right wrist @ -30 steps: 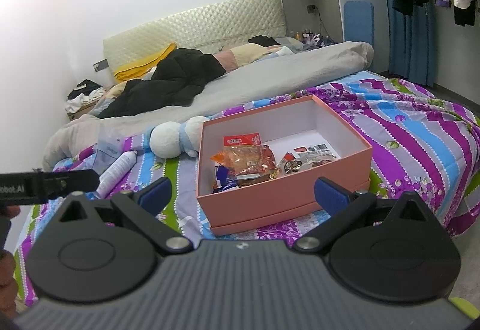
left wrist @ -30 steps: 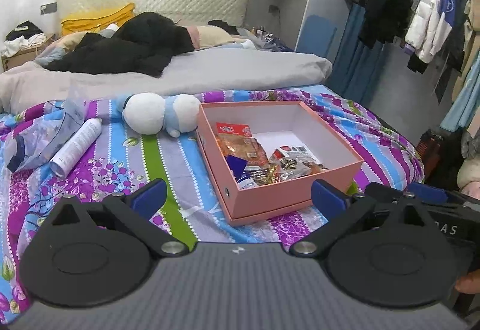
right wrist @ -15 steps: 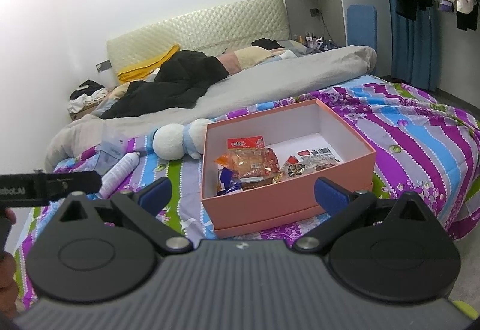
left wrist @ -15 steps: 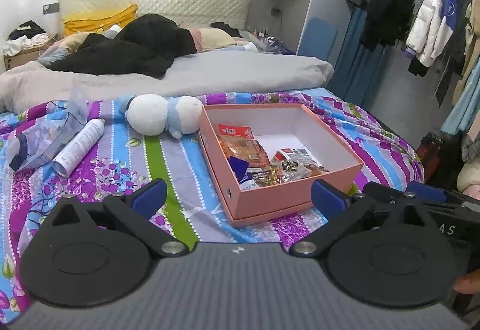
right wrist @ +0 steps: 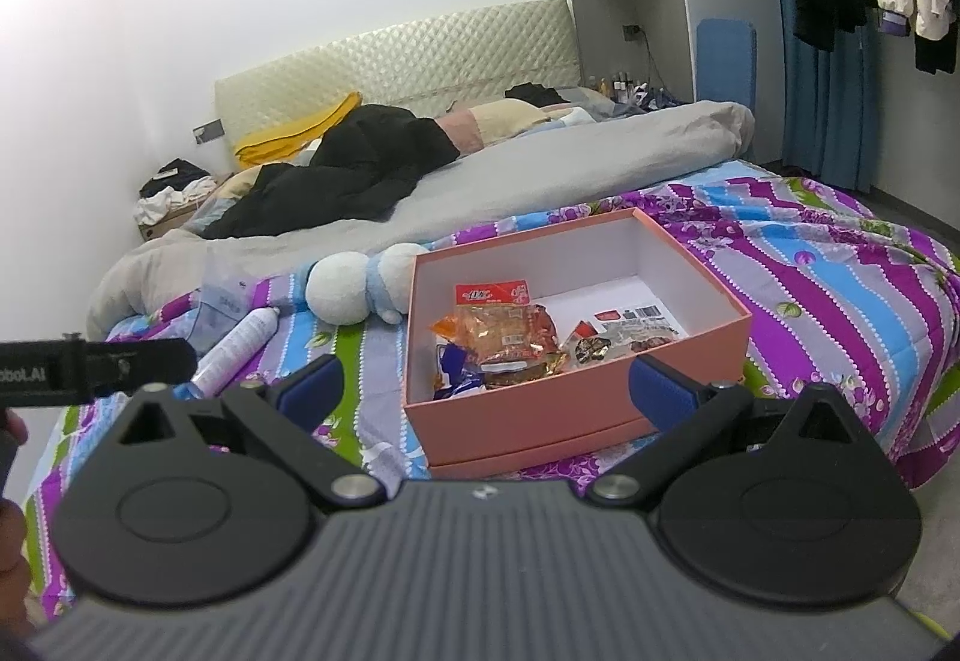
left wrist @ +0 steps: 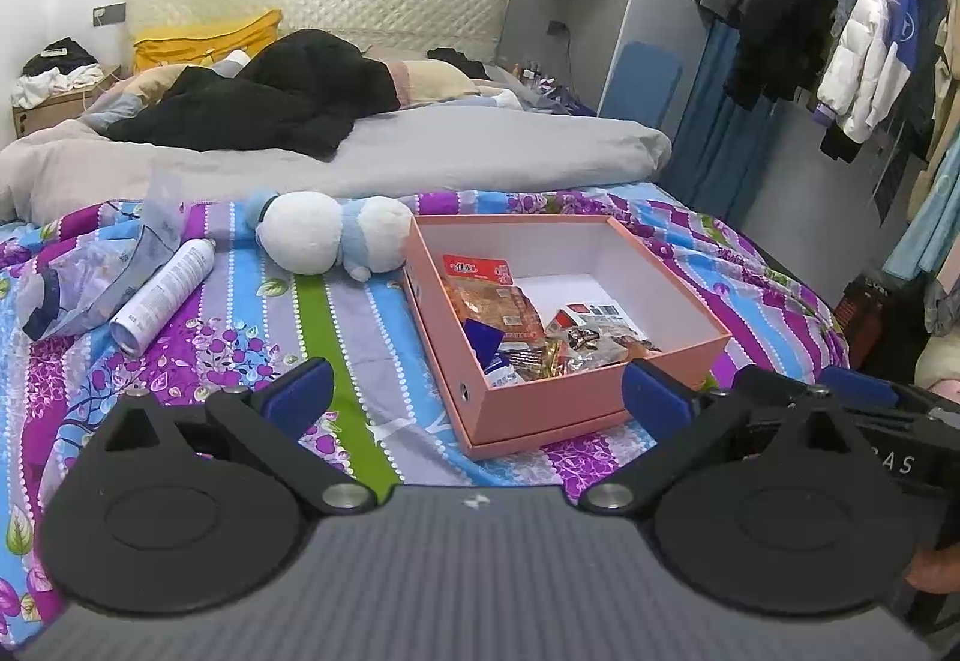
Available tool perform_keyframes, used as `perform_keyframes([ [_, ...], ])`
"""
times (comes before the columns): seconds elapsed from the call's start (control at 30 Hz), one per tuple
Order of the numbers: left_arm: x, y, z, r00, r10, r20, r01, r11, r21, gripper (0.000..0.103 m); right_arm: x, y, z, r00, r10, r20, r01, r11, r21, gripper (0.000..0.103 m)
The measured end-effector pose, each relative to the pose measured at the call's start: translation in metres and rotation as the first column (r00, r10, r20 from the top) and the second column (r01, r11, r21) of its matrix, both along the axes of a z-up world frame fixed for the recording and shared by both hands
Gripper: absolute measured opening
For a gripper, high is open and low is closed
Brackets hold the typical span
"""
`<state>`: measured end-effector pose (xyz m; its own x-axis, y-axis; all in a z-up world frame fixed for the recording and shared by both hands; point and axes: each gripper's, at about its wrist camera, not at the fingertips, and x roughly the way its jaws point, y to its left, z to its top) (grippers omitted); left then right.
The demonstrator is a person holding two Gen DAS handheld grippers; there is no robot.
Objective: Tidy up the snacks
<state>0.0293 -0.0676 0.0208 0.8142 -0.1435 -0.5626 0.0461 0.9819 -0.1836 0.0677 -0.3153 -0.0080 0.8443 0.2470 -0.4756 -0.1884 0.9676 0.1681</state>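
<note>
while both claws gape empty, crinkly snack packets in rectangular pink cardboard box

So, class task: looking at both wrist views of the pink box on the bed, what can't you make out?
- Left view: snacks low in the pink box sit behind its near wall.
- Right view: the blue packet is half hidden by other wrappers.
- Both views: wrapper print is too small to read.
- Left view: the right gripper is cut off at the edge.

We're running two matching rigs: each tool, left tool and right tool, has black arms, blue pads, round black discs, silver pivot screws, ribbed grey body.
</note>
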Motion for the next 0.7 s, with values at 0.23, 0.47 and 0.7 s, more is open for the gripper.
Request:
perform_keyframes([
  [0.23,0.0001,-0.0007,0.0013,1.0,0.002,0.002,-0.002,1.0,0.0,0.103,-0.0008,-0.0019,0.0002,1.0,-0.009,0.002,0.009,1.0,0.001,0.103],
  [0.47,-0.0017,-0.002,0.0045,1.0,-0.005,0.01,0.005,1.0,-0.001,0.103,-0.0007,-0.0013,0.0002,1.0,-0.009,0.001,0.009,1.0,0.001,0.103],
  [0.7,-0.0024,-0.0022,0.0036,1.0,-0.006,0.009,0.006,1.0,0.001,0.103,-0.0006,0.001,0.0013,1.0,-0.004,0.0,0.004,1.0,0.001,0.103],
])
